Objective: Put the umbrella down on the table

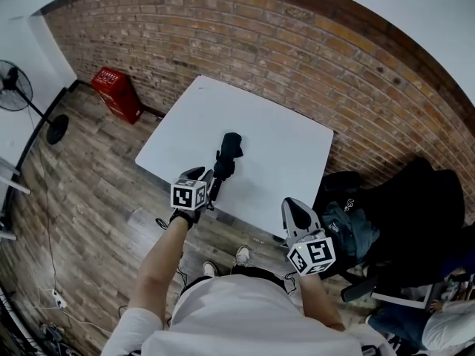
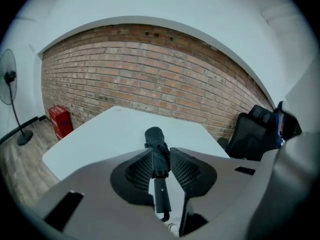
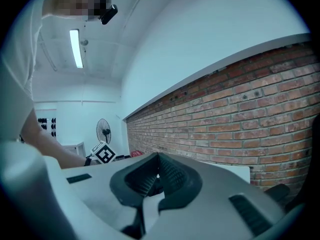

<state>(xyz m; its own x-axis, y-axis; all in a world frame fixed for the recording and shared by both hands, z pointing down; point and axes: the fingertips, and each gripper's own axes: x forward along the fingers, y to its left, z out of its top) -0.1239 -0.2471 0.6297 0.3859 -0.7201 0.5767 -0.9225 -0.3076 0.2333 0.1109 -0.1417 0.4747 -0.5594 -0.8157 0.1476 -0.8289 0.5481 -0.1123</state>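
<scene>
A black folded umbrella (image 1: 228,153) points away from me over the near part of the white table (image 1: 289,143). My left gripper (image 1: 213,181) is shut on the umbrella (image 2: 155,143) near its middle. The handle (image 2: 161,196) runs back between the jaws toward the camera. Whether the umbrella's far end touches the table (image 2: 100,139) I cannot tell. My right gripper (image 1: 294,211) hovers at the table's near right edge, apart from the umbrella. In the right gripper view its jaws meet at the tips with nothing between them, so this gripper (image 3: 157,160) is shut.
A brick wall (image 1: 245,28) runs behind the table. A red crate (image 1: 117,93) stands on the wooden floor at the left, and a standing fan (image 1: 16,87) beyond it. A black chair with bags (image 1: 401,213) sits to the right of the table.
</scene>
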